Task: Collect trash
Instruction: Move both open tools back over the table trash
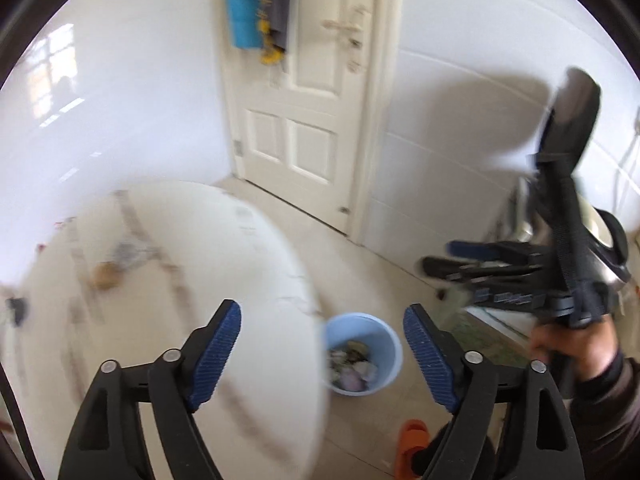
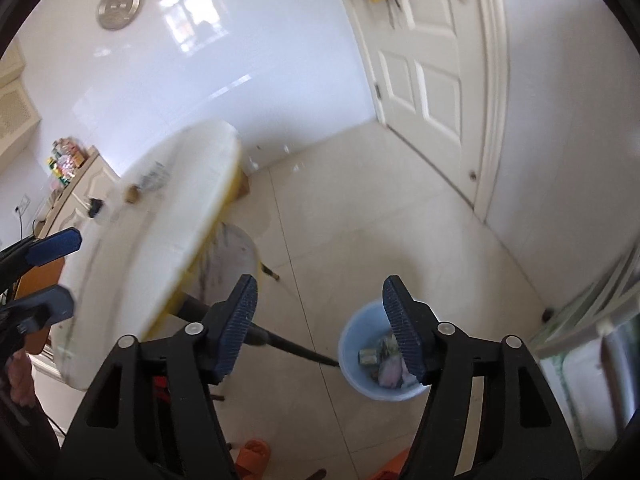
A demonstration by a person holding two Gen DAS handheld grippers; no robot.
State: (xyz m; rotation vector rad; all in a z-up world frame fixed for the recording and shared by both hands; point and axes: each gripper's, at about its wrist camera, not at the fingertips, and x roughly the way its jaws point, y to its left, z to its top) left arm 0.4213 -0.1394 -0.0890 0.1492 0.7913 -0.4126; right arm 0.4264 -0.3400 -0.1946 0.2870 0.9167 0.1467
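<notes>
A light blue bin [image 1: 362,354] with trash in it stands on the floor beside the round white table [image 1: 208,240]; it also shows in the right wrist view [image 2: 376,360]. My left gripper [image 1: 322,356] is open and empty, above the table edge and the bin. My right gripper [image 2: 320,328] is open and empty, high above the bin; it also shows at the right of the left wrist view [image 1: 440,258]. A brown scrap [image 1: 105,276] and a grey wrapper [image 1: 130,254] lie on the table, blurred.
A white door [image 1: 304,92] with clothes hanging on it is at the back. An orange slipper [image 1: 410,446] lies on the tiled floor. A stool [image 2: 234,256] stands under the table. A white cabinet [image 2: 80,192] with packets is at the left.
</notes>
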